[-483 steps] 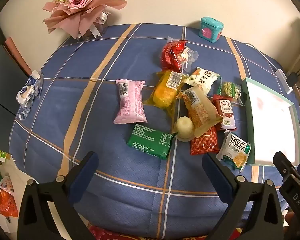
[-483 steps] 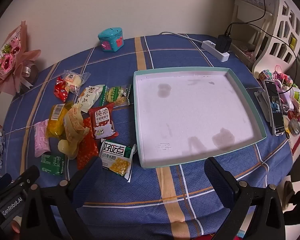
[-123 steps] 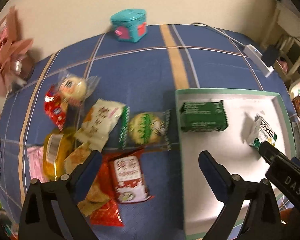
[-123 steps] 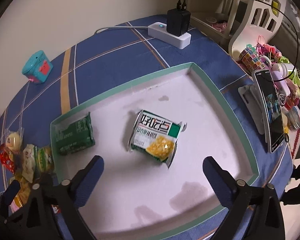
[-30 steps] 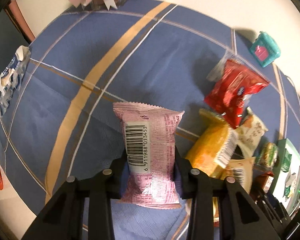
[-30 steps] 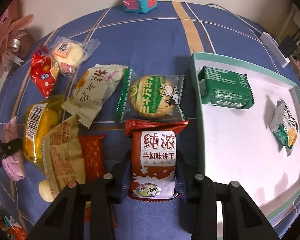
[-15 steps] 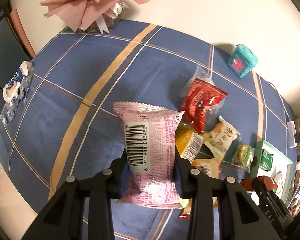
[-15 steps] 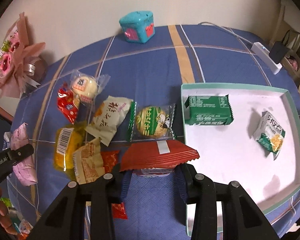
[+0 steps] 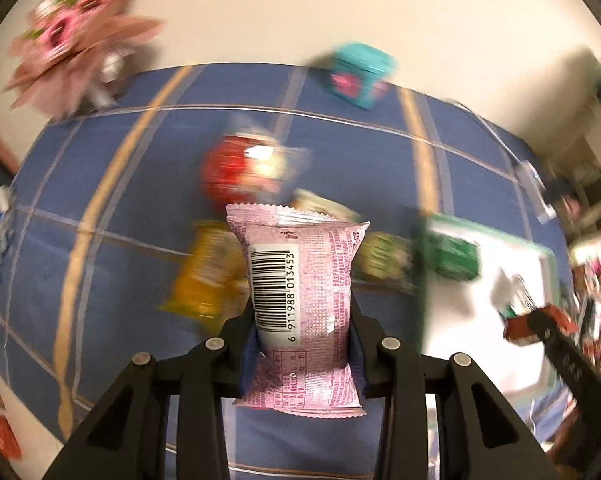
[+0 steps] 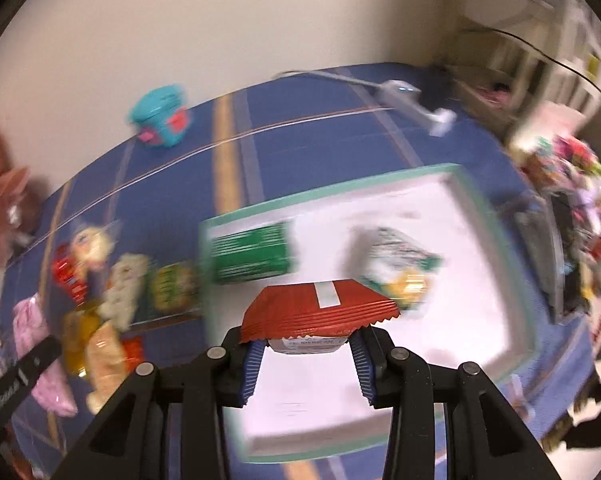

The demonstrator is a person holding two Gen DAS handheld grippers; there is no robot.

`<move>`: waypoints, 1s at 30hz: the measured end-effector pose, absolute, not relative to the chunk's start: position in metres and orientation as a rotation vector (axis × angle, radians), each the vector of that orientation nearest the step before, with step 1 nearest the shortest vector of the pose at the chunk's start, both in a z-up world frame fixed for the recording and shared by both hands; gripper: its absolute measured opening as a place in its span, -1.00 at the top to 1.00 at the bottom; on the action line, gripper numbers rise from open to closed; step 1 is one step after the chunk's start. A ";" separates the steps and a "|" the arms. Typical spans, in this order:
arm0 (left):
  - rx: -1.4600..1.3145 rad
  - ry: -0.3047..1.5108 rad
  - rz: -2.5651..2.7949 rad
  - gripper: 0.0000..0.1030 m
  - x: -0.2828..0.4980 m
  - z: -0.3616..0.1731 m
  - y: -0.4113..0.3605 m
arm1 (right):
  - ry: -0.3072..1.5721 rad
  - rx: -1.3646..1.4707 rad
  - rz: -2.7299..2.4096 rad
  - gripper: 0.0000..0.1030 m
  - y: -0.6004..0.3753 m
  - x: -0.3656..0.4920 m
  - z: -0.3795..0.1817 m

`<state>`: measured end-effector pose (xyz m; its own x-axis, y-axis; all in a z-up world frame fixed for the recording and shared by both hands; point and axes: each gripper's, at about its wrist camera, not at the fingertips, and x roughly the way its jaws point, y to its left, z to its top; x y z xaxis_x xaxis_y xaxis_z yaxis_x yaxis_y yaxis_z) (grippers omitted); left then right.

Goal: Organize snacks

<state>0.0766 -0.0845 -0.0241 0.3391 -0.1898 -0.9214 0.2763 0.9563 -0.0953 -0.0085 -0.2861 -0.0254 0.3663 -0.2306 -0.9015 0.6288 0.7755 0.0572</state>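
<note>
Your left gripper (image 9: 302, 344) is clamped on the pink snack pack (image 9: 300, 300), long axis in line with the fingers, above the blue cloth; the tray (image 9: 540, 252) lies well off to its right. Your right gripper (image 10: 305, 354) is pinching the red snack pack (image 10: 320, 312) and sits over the tray's (image 10: 340, 192) near-left part, so it's the nearer one. I'd say drop right first, clear of the green pack (image 10: 252, 256), then swing left across.
</note>
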 end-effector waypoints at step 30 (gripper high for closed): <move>0.285 1.250 -0.437 -0.51 0.029 -0.056 -0.180 | 1.139 0.493 -0.748 -0.62 -0.352 -0.055 -0.044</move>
<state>0.0286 -0.1795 -0.0561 0.2493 -0.1625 -0.9547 0.4673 0.8836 -0.0283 -0.0553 -0.3516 -0.0440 0.2230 -0.2778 -0.9344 0.7474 0.6640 -0.0191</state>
